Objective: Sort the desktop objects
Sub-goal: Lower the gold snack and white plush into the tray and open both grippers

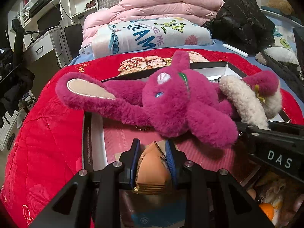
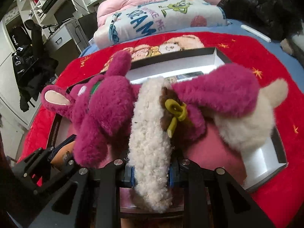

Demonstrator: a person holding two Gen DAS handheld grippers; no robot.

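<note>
Left gripper pinching an orange-tan, wedge-shaped object between blue pads, low at the near edge, over a pink mat inside a shallow black-rimmed box. Right gripper clamped on the cream woolly band of a magenta plush bunny, blue pads pressing the fleece from both sides. Bunny sprawled across the box, head and long ears toward the left, cream-tipped limb reaching right, small olive-green bow just right of the band. Box resting on a red quilt; beyond it, far side, a folded cartoon-print blanket, a pink duvet and a black jacket. White shelving at far left.
</note>
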